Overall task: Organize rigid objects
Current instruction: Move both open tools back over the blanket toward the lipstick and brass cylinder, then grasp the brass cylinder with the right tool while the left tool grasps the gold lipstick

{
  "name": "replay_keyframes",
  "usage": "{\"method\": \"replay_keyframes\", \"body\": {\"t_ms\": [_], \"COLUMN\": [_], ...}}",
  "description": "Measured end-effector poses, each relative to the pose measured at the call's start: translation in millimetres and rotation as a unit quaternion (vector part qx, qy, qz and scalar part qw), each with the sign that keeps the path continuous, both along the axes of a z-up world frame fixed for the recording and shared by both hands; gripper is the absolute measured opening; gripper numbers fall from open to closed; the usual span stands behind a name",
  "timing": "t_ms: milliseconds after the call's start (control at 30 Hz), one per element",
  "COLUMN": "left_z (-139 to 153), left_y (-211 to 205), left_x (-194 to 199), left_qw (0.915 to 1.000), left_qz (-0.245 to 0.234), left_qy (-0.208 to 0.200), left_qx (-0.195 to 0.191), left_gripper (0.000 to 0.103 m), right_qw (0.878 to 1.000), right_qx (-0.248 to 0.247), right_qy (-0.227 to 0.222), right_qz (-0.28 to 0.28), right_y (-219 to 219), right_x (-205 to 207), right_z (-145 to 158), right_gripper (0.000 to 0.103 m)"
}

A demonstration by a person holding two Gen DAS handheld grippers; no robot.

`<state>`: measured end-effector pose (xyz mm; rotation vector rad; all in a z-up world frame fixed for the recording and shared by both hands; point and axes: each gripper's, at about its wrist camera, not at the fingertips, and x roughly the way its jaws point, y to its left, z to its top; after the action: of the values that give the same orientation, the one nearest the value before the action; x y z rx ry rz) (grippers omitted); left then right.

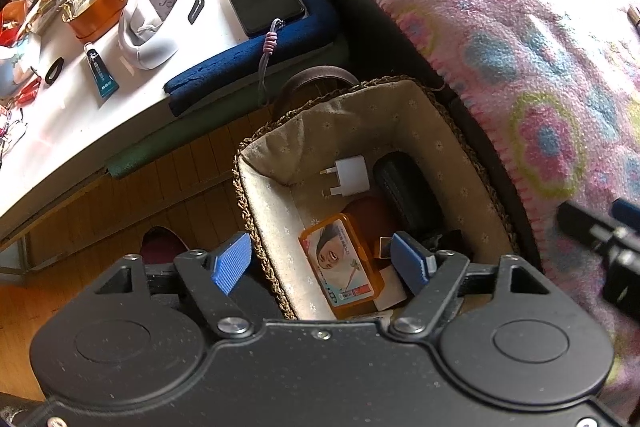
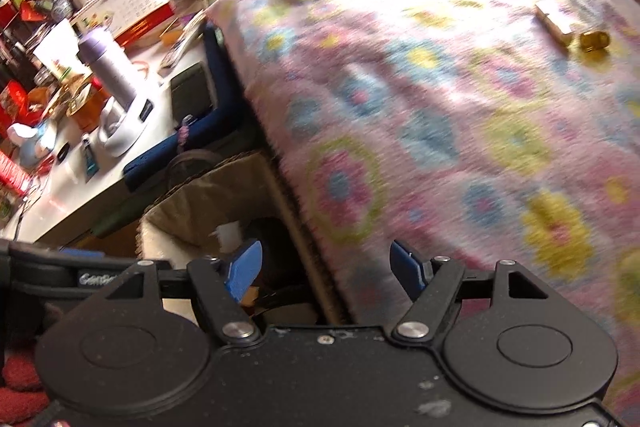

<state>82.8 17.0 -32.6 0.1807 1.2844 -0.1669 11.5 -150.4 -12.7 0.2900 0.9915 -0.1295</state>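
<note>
From the left wrist, the left tongs [image 1: 324, 263] hang over the woven basket [image 1: 280, 147] on the floor, between the counter [image 1: 120, 123] and the bed. The blue pads are spread apart and pinch nothing. Down in the basket lie a white plug [image 1: 348, 175], a black case [image 1: 408, 187] and an orange box [image 1: 344, 263] with a picture on its lid. The orange box is right under the tongs. It looks like things are being dropped into the basket, and this hand has nothing to carry now.

From the right wrist, the right tongs [image 2: 326, 273] are spread apart too, and empty. They sit over the edge where the basket meets the flowery blanket [image 2: 440, 107] on the bed. Far up on the blanket lie a small tan box [image 2: 554, 23] and a little brown bottle [image 2: 595, 41], just beside each other. These look like the next things to put away. I think the right hand must reach up the bed, line its pads around one of them, squeeze gently, and bring it to the basket.
</note>
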Motion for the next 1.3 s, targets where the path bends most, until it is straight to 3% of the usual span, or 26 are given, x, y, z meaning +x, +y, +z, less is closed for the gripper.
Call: {"method": "replay_keyframes", "body": {"t_ms": [367,667,967,1167,1200,1267,1300], "left_z": [6.7,25.1,40.0,50.1,51.2,53.6,55.0], "left_y": [-10.7,-28.4,-75.1,-110.0,-116.2,-128.7,-135.5], "left_x": [-2.1,-12.8,-23.4,-17.7,-16.4,-12.9,-10.9], "left_qw": [0.9995,0.9955,0.9829,0.9711,0.969,0.9637,0.9604], "left_qz": [-0.023,-0.059,-0.155,-0.214,-0.223,-0.241,-0.25], "left_qy": [-0.018,-0.066,-0.093,-0.101,-0.104,-0.113,-0.12], "left_qx": [-0.008,-0.034,-0.034,-0.029,-0.026,-0.022,-0.02], "left_gripper": [0.074,0.076,0.078,0.079,0.079,0.079,0.079], "right_qw": [0.994,0.971,0.966,0.974,0.975,0.98,0.981], "right_qx": [-0.053,-0.142,-0.194,-0.177,-0.175,-0.16,-0.158], "right_qy": [-0.028,-0.108,-0.145,-0.135,-0.13,-0.113,-0.114], "right_qz": [-0.093,-0.157,-0.095,-0.044,-0.037,-0.022,-0.021], "right_y": [-91.4,-188.2,-262.7,-284.5,-285.6,-287.8,-286.6], "right_x": [-2.7,3.3,36.5,72.6,76.9,85.3,84.5], "right_z": [0.1,-4.8,-15.8,-21.8,-23.7,-29.4,-29.9], "right_gripper": [0.074,0.074,0.078,0.078,0.076,0.055,0.054]}}
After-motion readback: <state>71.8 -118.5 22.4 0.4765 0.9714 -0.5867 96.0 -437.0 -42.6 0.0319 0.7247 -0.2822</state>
